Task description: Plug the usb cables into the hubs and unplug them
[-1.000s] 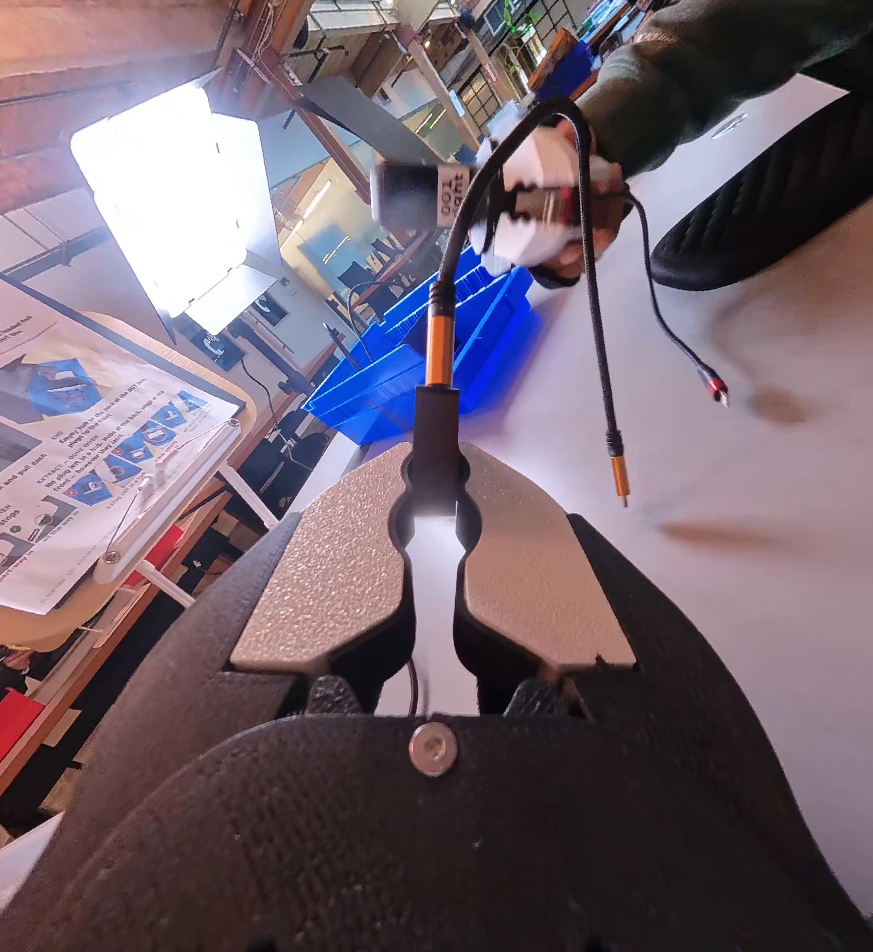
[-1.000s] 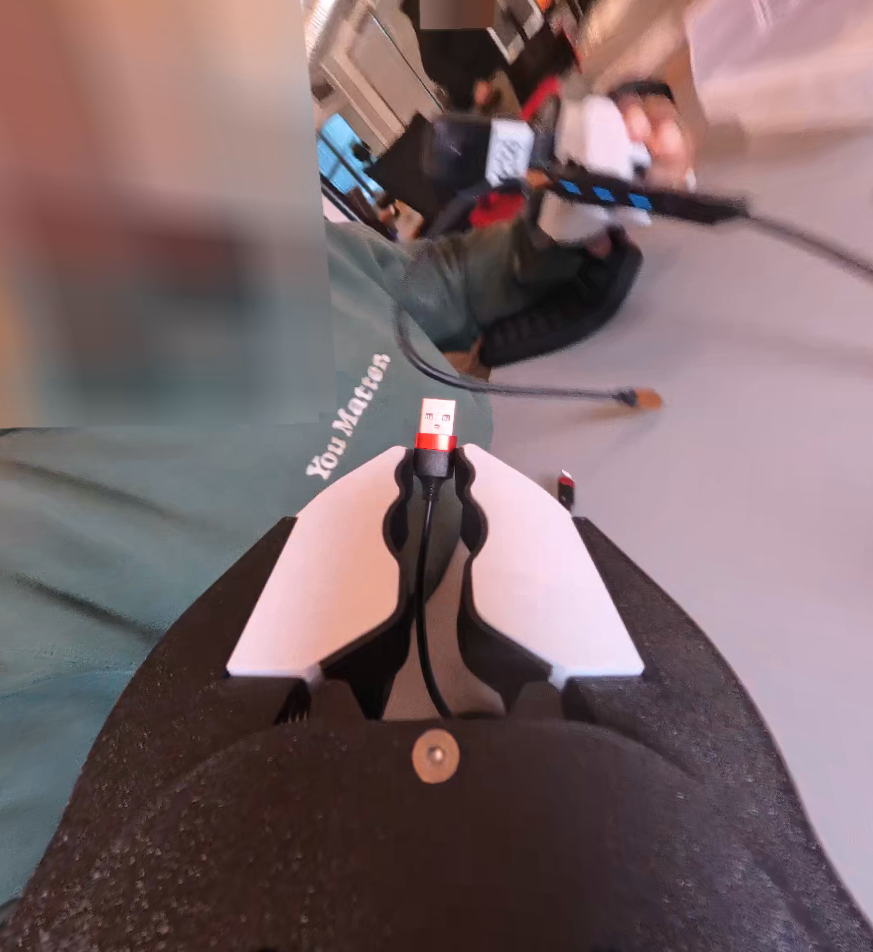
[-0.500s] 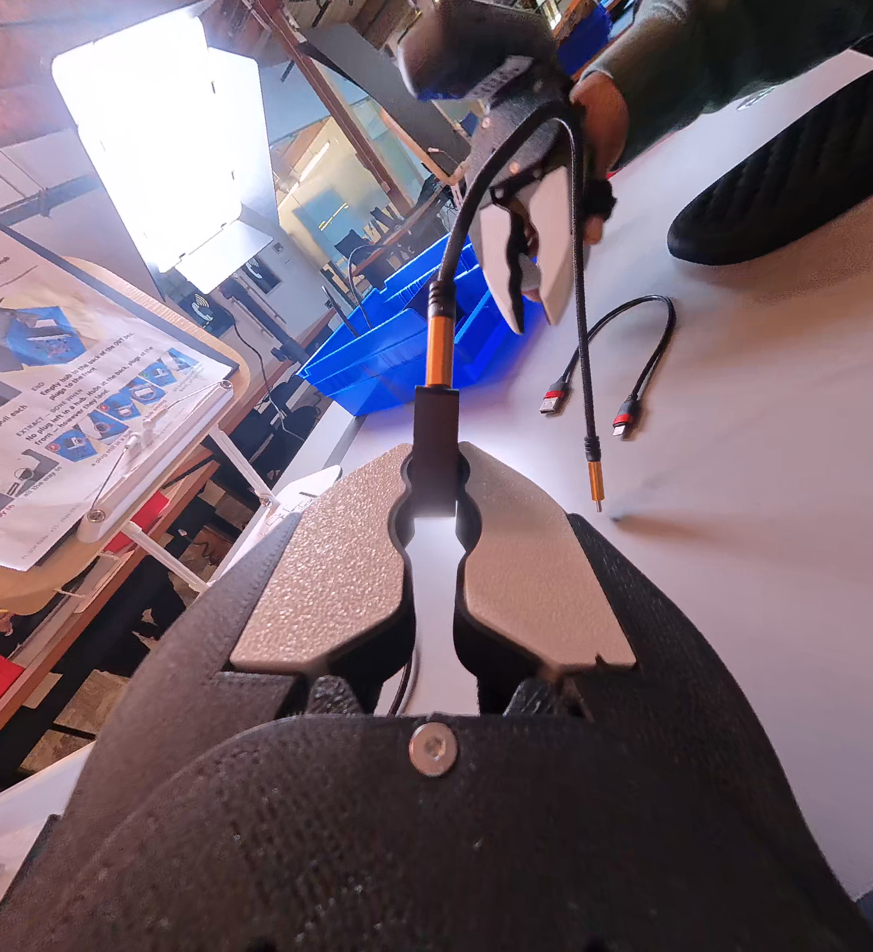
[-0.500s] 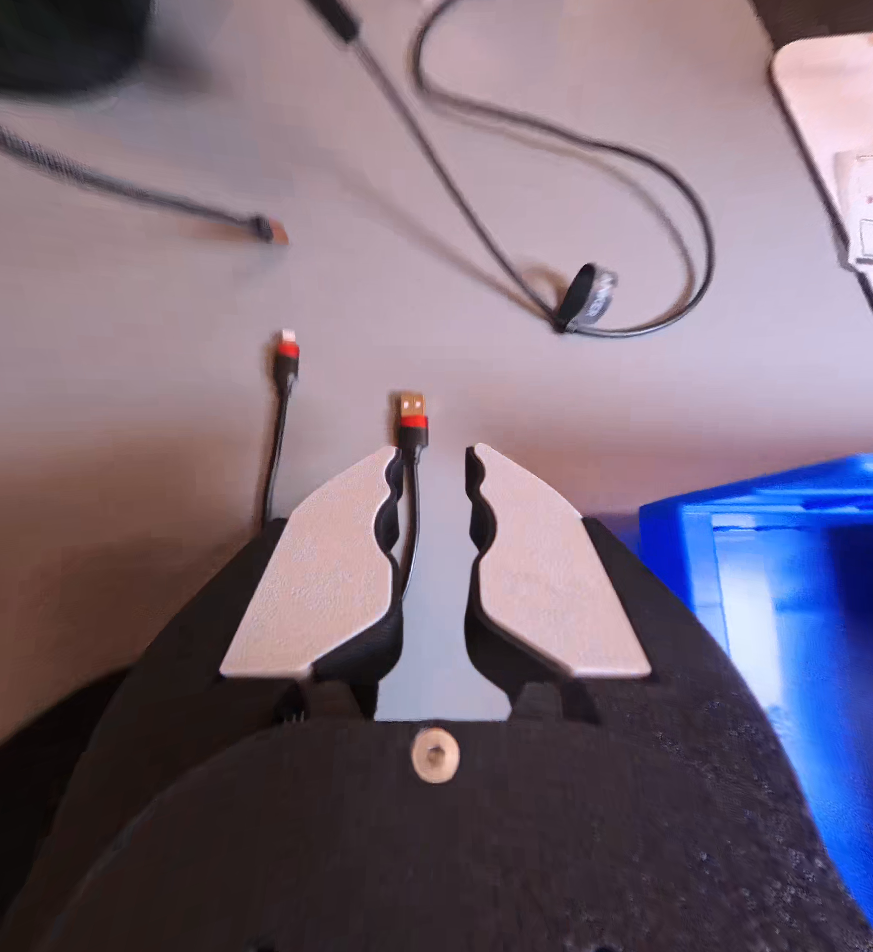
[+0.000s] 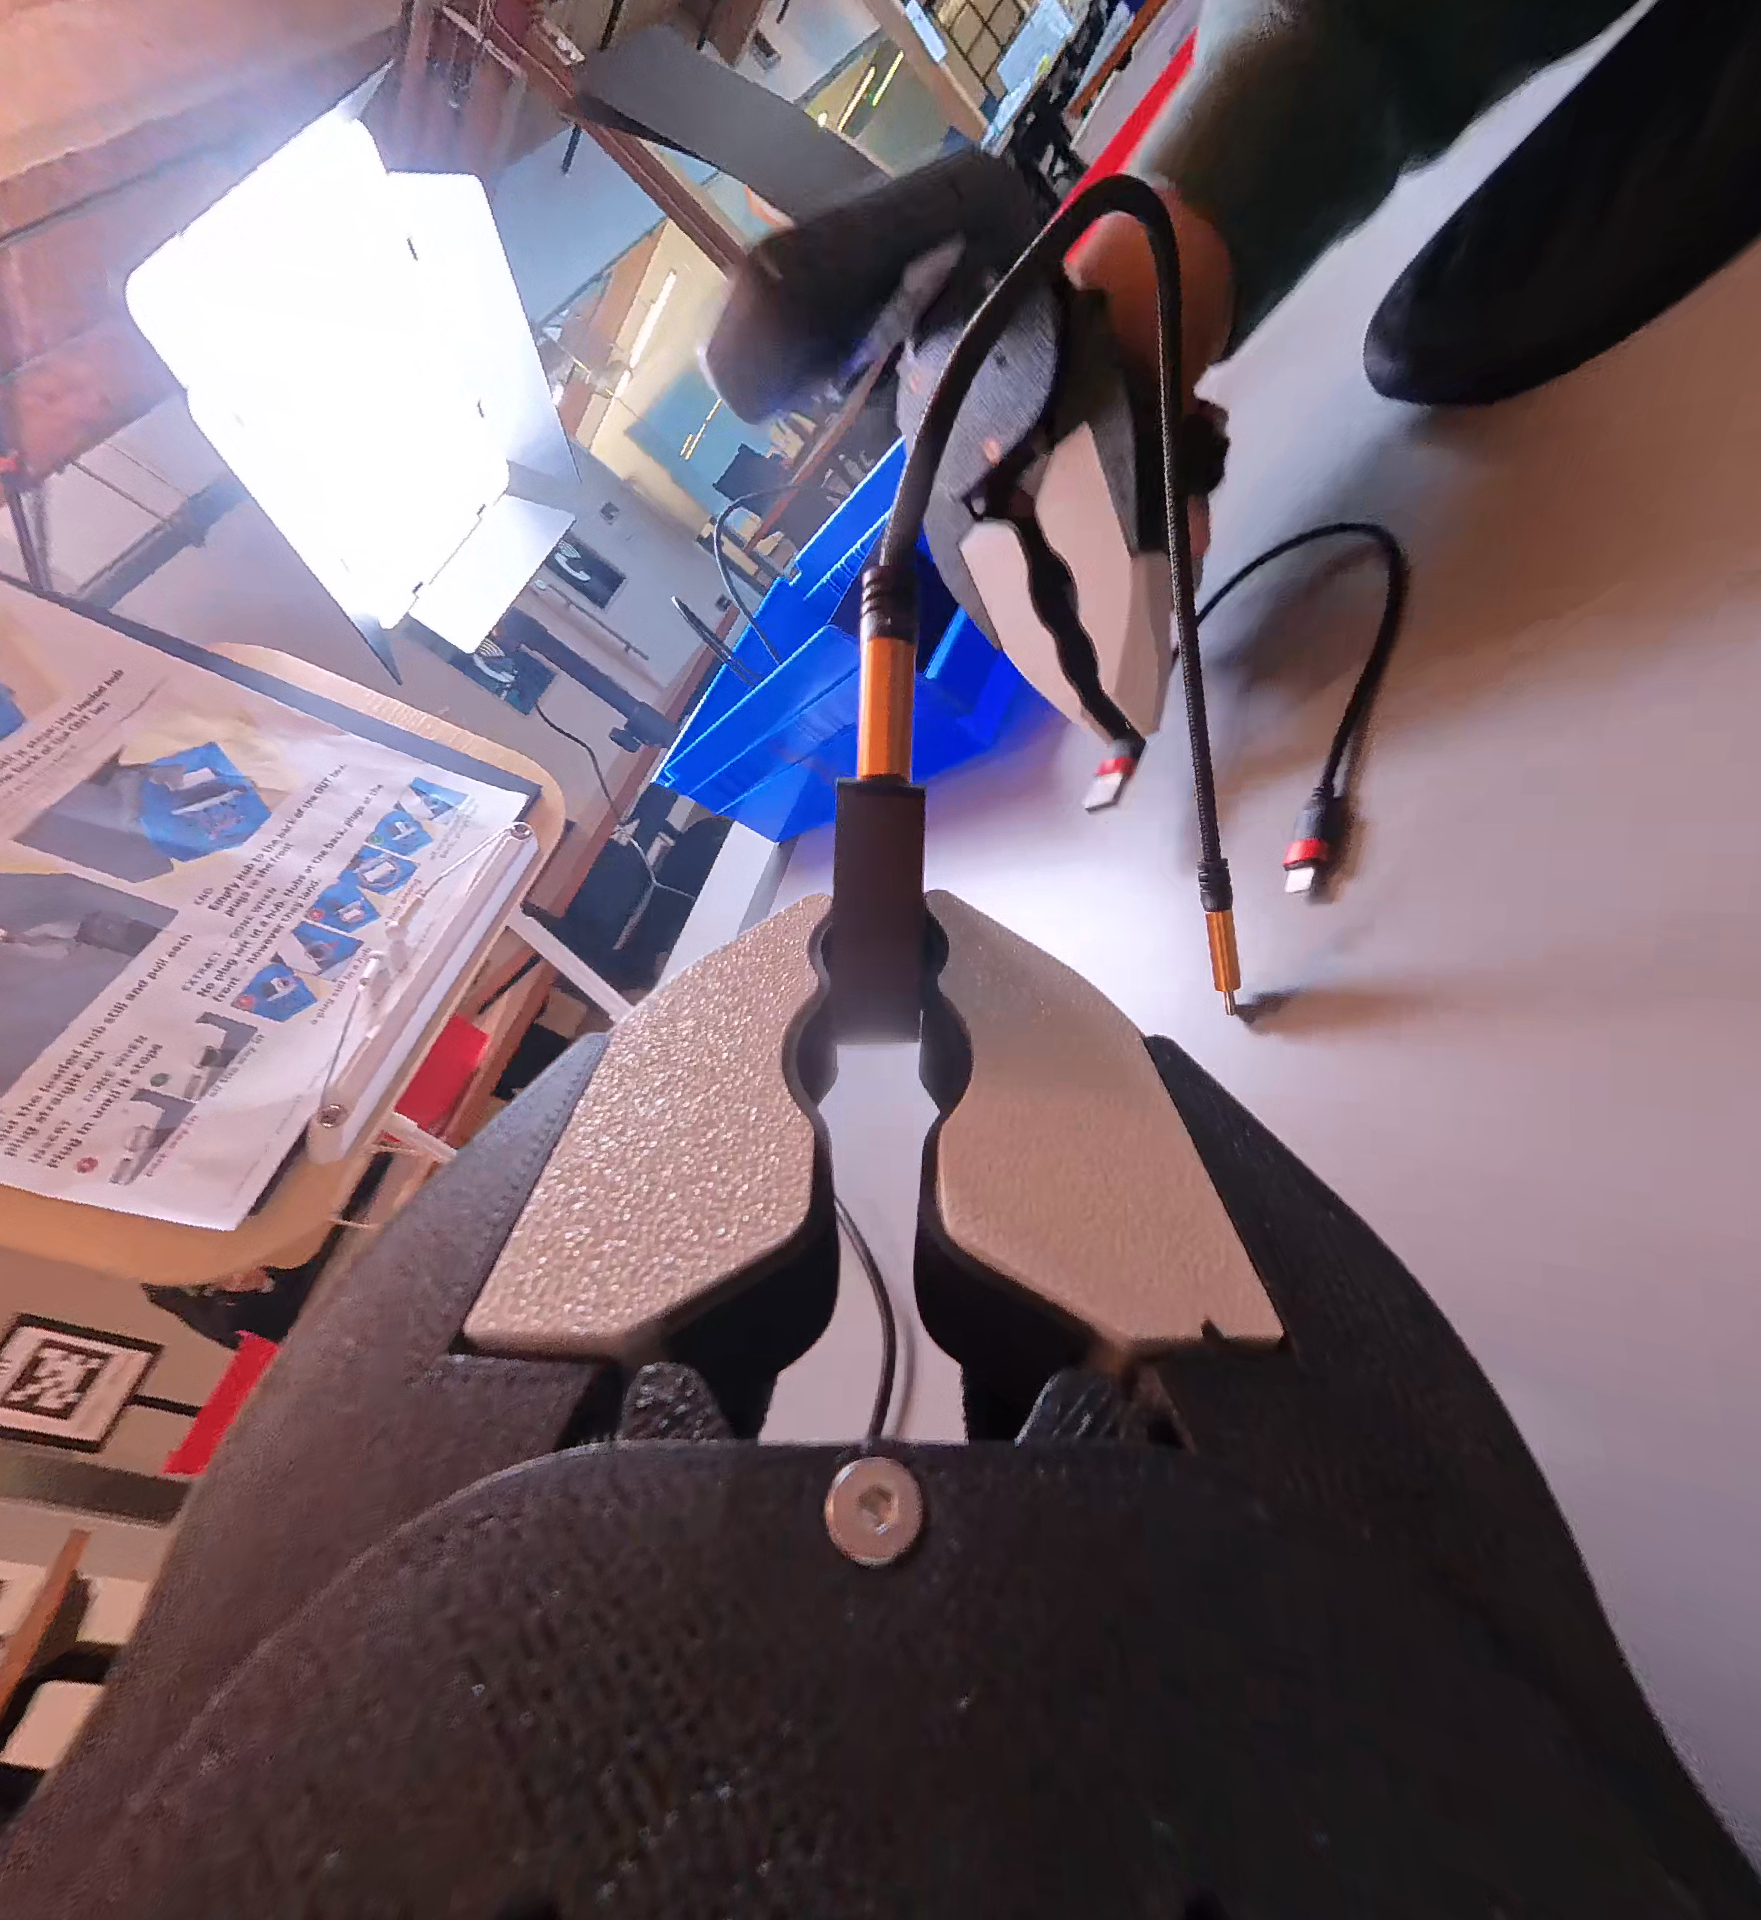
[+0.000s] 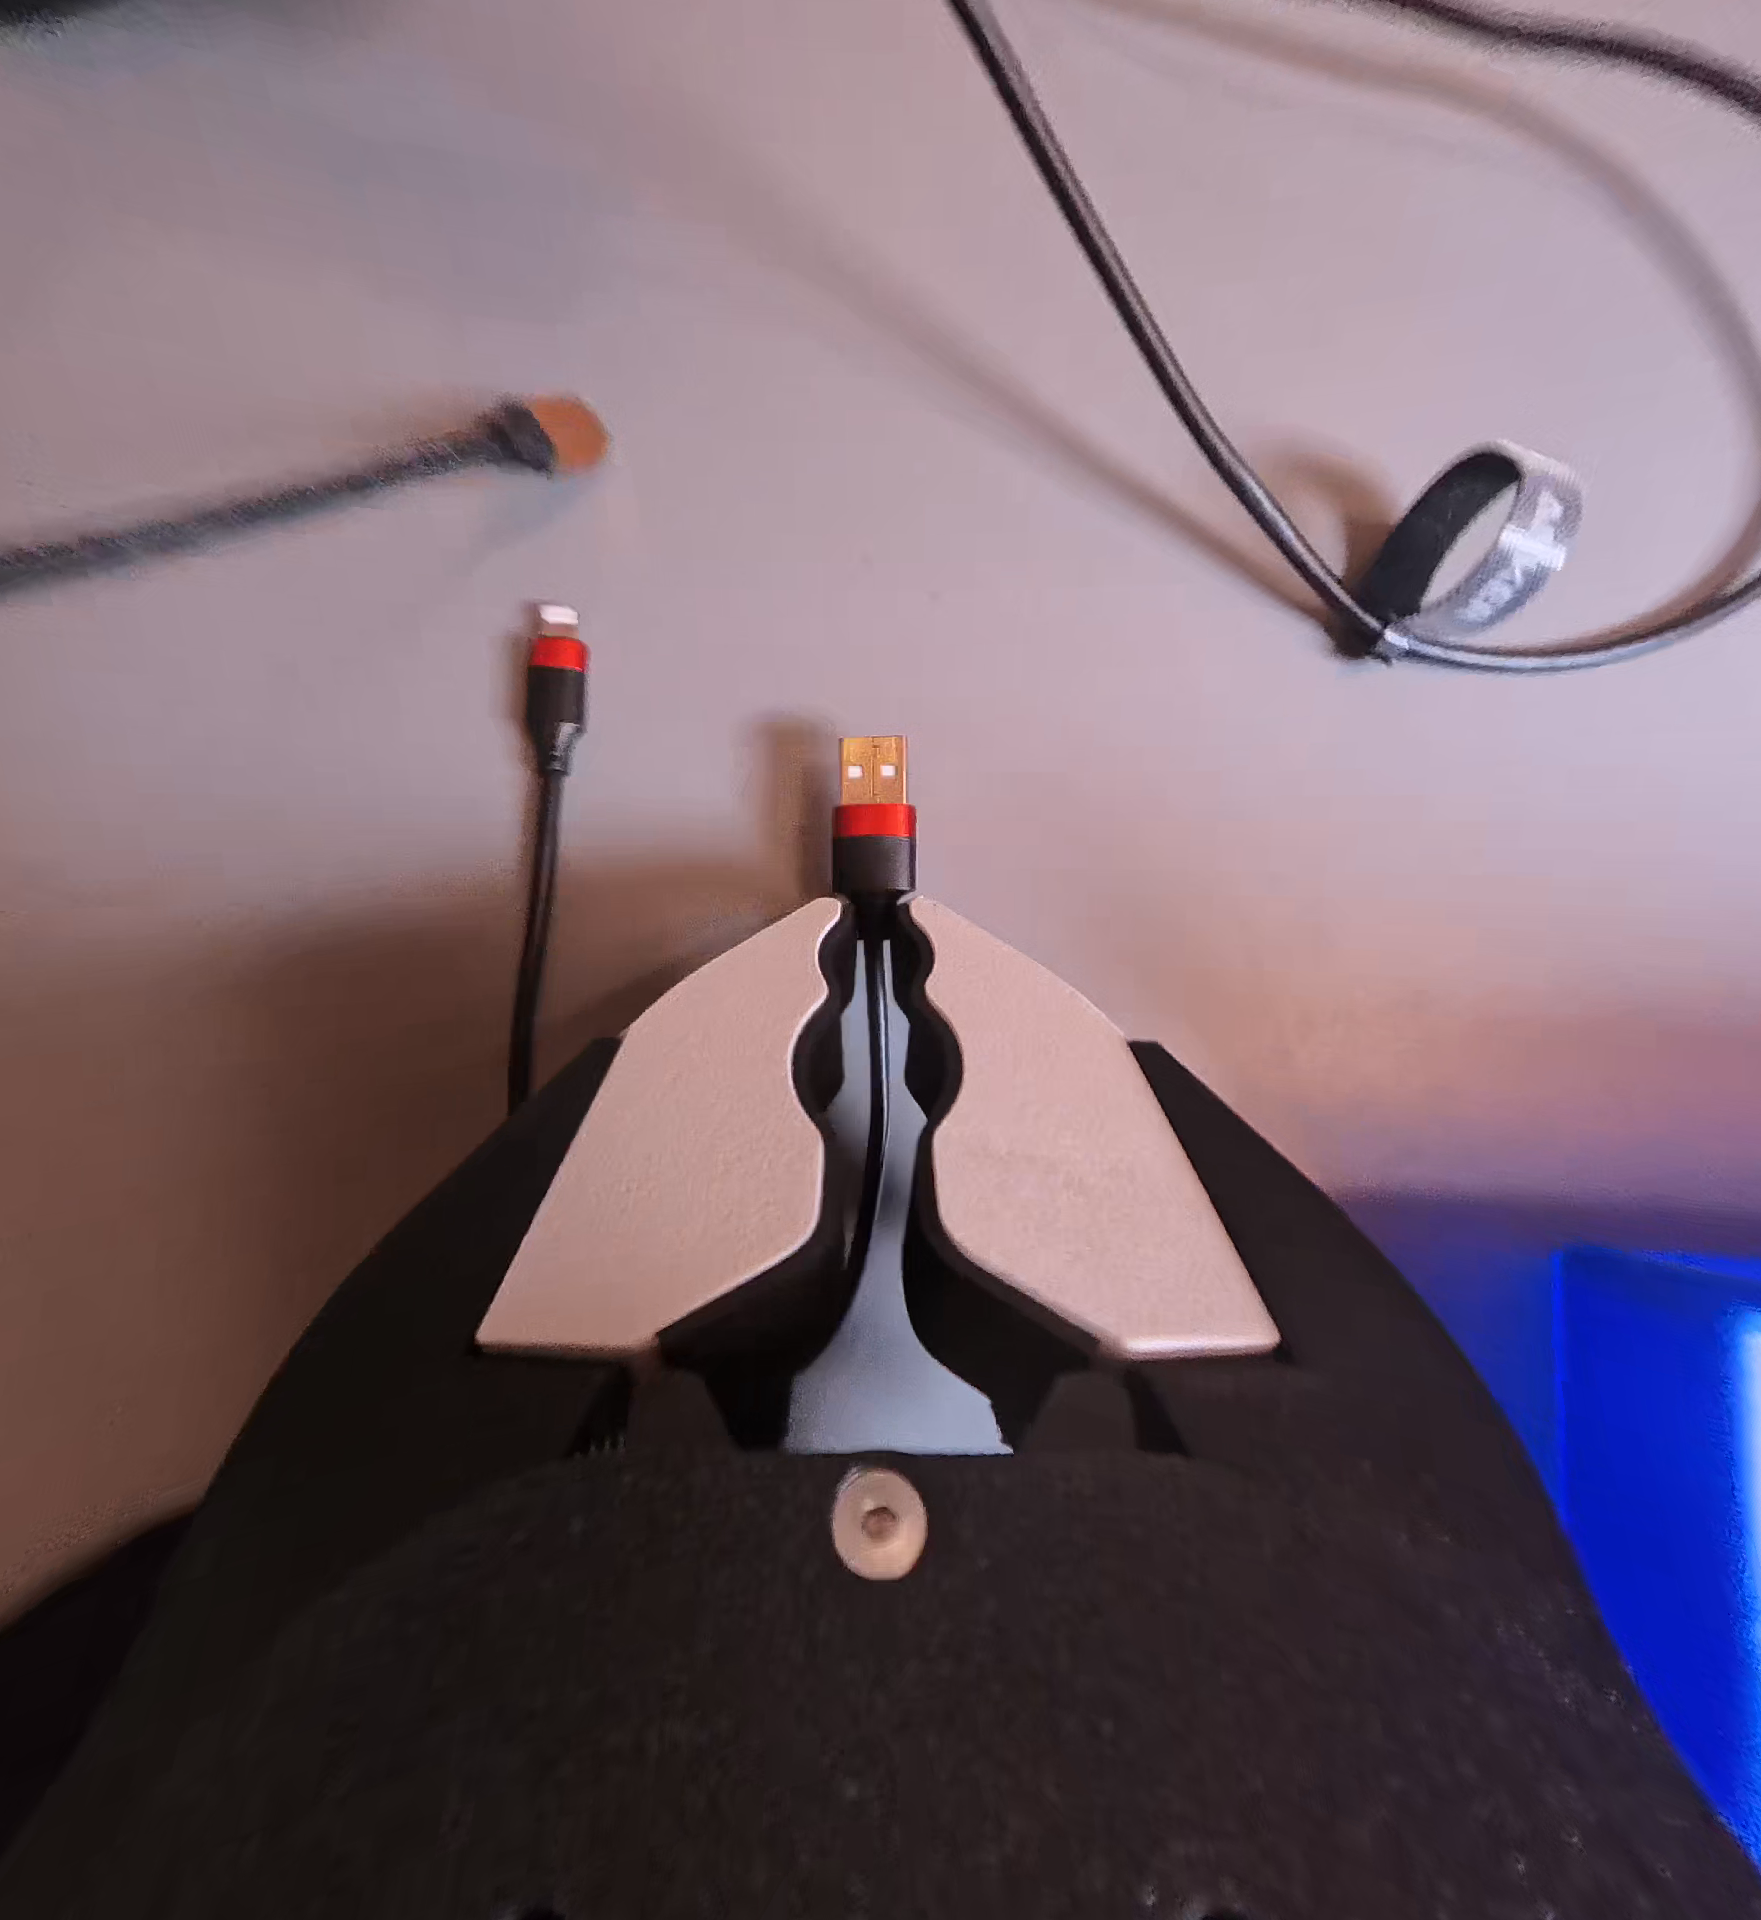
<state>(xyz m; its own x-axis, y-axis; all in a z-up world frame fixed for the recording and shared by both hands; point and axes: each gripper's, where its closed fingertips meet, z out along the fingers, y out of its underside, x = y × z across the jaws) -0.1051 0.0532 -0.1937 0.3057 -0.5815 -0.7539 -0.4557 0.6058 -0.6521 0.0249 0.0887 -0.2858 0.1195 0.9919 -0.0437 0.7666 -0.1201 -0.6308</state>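
My left gripper is shut on a thin black hub, seen edge-on. A braided cable with an orange collar is plugged into the hub's far end; it arcs over and its loose orange end hangs just above the grey table. My right gripper is shut on a black cable right behind its red-collared USB-A plug, low over the table. In the left wrist view the right gripper points down with that plug at its tip. The cable's other red-collared end lies on the table.
Blue bins stand past the hub, and one bin is at my right gripper's right. A thin black cable with a strap loop lies ahead. An instruction sheet on a board and a bright light panel are left. The grippers' ends are close to 15 centimetres from one another.
My right gripper swung down to the table, opened around the red-collared plug half a second ago, and has now closed behind it. My left gripper keeps hold of the hub.
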